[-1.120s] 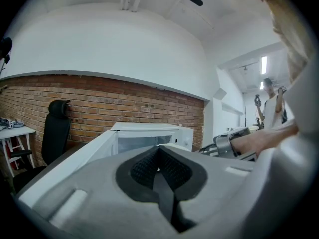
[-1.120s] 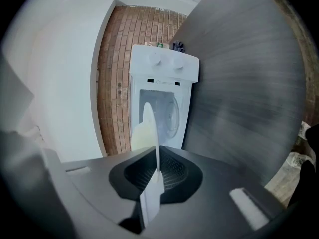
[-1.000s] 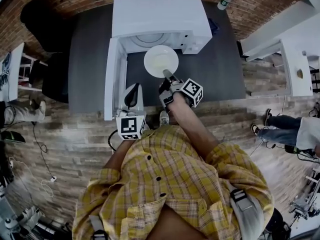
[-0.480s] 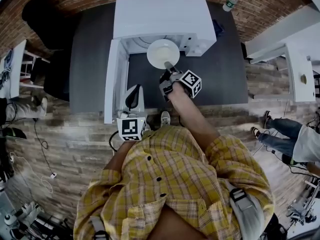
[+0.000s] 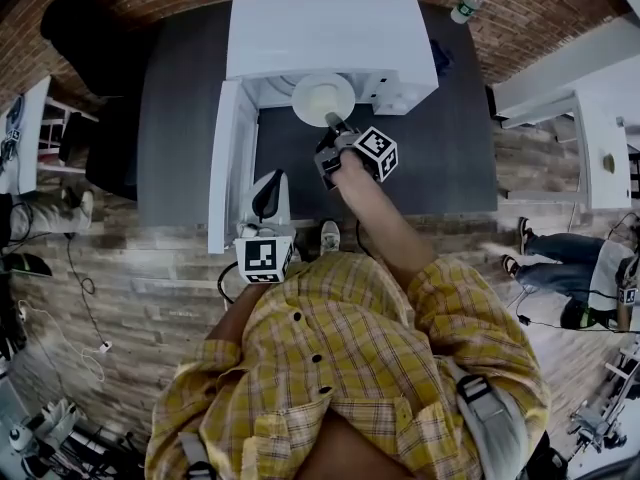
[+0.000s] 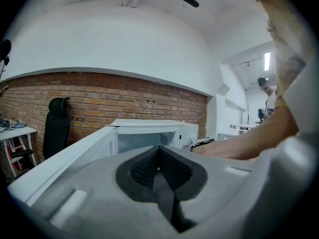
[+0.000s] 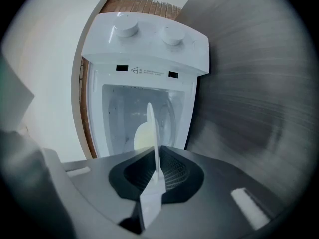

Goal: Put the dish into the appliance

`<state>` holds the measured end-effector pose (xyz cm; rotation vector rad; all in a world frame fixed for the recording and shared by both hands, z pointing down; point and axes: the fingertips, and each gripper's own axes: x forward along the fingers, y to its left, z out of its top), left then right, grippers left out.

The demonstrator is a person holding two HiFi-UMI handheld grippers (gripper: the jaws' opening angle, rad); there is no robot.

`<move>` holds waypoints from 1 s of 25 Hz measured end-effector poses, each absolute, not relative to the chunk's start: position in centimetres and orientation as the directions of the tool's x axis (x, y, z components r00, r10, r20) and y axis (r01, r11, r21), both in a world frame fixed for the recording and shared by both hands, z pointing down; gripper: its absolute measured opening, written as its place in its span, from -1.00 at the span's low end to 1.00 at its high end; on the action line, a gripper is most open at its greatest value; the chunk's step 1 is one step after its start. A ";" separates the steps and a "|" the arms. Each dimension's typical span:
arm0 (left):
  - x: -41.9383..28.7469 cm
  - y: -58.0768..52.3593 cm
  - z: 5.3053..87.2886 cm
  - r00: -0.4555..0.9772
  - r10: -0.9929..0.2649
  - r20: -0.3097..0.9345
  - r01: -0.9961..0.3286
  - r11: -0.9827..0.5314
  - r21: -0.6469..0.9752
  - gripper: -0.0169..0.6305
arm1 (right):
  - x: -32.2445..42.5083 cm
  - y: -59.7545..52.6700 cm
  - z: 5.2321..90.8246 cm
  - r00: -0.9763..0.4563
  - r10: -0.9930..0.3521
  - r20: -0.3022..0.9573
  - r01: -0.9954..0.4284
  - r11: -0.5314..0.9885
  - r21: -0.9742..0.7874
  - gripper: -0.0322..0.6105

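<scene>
Right gripper [image 5: 333,123]: my fingers clamped on the dish [image 5: 322,96] rim. Dish is at the appliance [image 5: 325,28] mouth, 12 o'clock of me, looks partly in. Door [image 5: 226,158] open. Left gripper [image 5: 266,190]: fingers together, empty. To do: push in, set down, release.

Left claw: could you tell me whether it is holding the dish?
No, the left claw is shut on nothing, while the right claw pinches the dish by its rim.
</scene>
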<state>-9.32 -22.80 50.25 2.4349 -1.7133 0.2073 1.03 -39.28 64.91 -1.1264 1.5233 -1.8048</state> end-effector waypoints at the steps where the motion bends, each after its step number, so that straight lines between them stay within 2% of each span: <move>1: -9.4 -22.9 50.3 0.335 -0.920 0.205 -0.942 -0.333 0.048 -0.95 | 1.0 -39.6 65.1 -0.519 -0.812 0.266 -0.124 -0.236 -0.964 -0.85; 25: -10.2 -24.8 52.1 0.318 -0.912 0.259 -0.948 -0.314 0.056 -0.95 | -0.8 -45.4 69.9 -0.508 -0.786 0.353 -0.102 -0.352 -0.930 -0.85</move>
